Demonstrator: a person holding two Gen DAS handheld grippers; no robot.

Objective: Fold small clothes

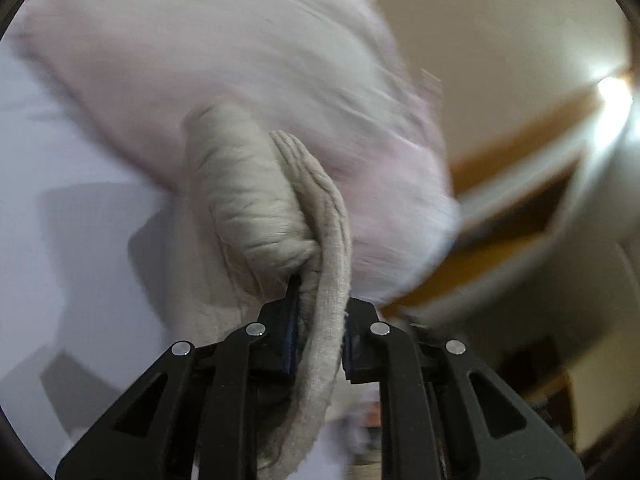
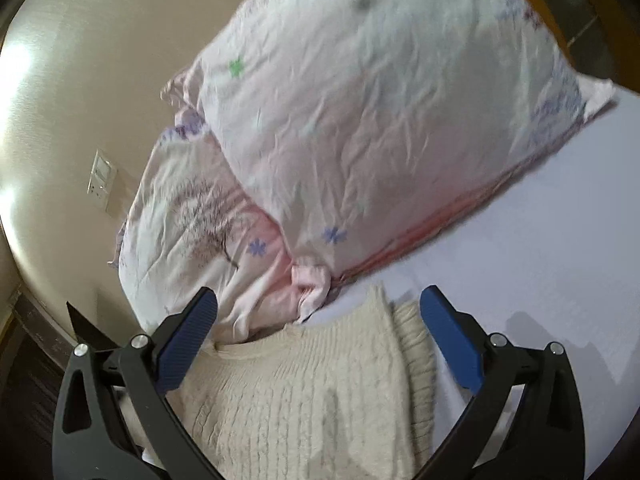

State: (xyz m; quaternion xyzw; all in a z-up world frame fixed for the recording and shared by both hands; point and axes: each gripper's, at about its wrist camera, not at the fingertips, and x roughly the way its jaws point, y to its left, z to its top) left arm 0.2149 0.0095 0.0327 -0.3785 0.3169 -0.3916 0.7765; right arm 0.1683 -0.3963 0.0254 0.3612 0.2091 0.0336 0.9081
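Note:
A cream knitted garment point(image 2: 304, 392) lies on the pale lilac bed sheet point(image 2: 540, 264), ribbed and partly folded. My right gripper point(image 2: 318, 320) is open and empty, its blue pads point(image 2: 188, 336) held just above the garment's far edge. My left gripper point(image 1: 318, 320) is shut on a bunched part of the cream garment point(image 1: 256, 208), which hangs and rolls up in front of the camera. The left view is blurred by motion.
A large pink-white pillow point(image 2: 380, 112) with flower prints lies right behind the garment, over a second pillow point(image 2: 192, 216). It also shows in the left wrist view point(image 1: 240, 60). A beige wall with a switch plate point(image 2: 102, 182) is at left. A wooden headboard point(image 1: 520, 184) shows.

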